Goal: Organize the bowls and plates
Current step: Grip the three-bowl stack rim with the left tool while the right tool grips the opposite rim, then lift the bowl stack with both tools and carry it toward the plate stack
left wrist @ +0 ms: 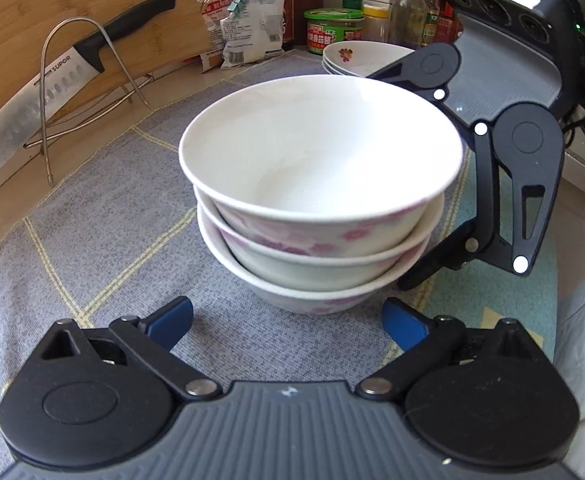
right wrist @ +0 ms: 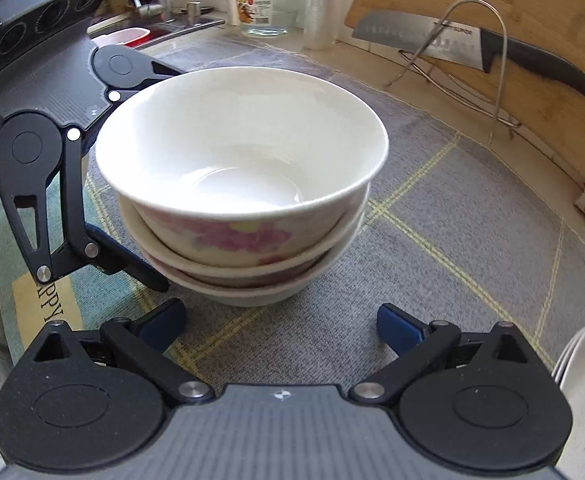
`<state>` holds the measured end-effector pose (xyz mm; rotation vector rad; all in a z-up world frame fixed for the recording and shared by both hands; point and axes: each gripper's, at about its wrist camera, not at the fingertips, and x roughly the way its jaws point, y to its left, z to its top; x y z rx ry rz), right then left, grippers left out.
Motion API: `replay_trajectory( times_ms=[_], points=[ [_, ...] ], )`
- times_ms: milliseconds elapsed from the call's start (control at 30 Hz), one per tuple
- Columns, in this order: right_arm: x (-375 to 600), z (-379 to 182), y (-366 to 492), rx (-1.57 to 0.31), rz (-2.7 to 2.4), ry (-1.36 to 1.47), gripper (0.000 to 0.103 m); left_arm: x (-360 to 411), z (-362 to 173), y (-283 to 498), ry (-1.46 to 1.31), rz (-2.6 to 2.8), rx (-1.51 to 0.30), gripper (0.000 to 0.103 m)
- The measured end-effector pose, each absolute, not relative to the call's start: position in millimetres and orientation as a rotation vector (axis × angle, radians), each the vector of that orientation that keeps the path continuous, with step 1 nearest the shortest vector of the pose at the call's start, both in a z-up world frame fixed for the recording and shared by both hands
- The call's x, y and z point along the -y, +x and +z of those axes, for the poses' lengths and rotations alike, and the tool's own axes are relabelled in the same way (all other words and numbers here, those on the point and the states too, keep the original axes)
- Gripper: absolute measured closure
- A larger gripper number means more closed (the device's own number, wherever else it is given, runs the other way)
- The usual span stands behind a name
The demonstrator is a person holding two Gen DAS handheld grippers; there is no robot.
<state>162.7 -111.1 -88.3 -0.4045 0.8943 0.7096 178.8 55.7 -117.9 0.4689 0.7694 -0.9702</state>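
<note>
Three glazed white ceramic bowls (left wrist: 316,200), printed with pink flowers, are nested upright, mouths upward, on the grey woven cloth (left wrist: 104,208) covering the table. The left hand-held gripper (left wrist: 288,320) and right hand-held gripper (right wrist: 280,322) are spread wide beside the stack, nothing gripped.

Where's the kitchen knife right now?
The knife leans in a wire rack against the wooden cutting board, upper left in the left wrist view, left of the stacked bowls.
</note>
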Motion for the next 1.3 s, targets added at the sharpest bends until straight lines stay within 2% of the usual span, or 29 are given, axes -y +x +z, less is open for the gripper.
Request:
replay_trajectory(
  times_ms=[267, 333, 600, 800, 1067, 1233, 1300],
  points=[
    [107.7, -80.0, 170.8, -0.879, 0.826, -0.462, 0.002, -44.1, -112.9, 183.5, 0.573, -1.117, -0.733, 0.011],
    [106.7, -78.5, 171.8, -0.883, 0.849, -0.463, 0.007, -41.1, -113.0, 185.3, 0.584, -1.137, -0.734, 0.018],
    [105.1, -74.7, 180.5, -0.905, 0.907, -0.469, 0.016, -40.9, -110.1, 194.0, 0.599, -1.202, -0.745, 0.021],
    [102.4, -75.8, 186.5, -0.92, 0.935, -0.465, 0.018, -40.7, -108.6, 199.1, 0.607, -1.232, -0.758, 0.021],
    [99.5, -79.2, 189.4, -0.933, 0.931, -0.495, 0.016, -41.1, -108.9, 201.0, 0.603, -1.248, -0.77, 0.021],
    [101.1, -90.3, 187.8, -0.947, 0.909, -0.521, 0.001, -40.4, -109.9, 202.2, 0.588, -1.245, -0.779, 0.022],
    [101.8, -92.2, 185.9, -0.945, 0.906, -0.522, 0.0, -41.2, -110.2, 200.9, 0.59, -1.244, -0.781, 0.023]
  ],
)
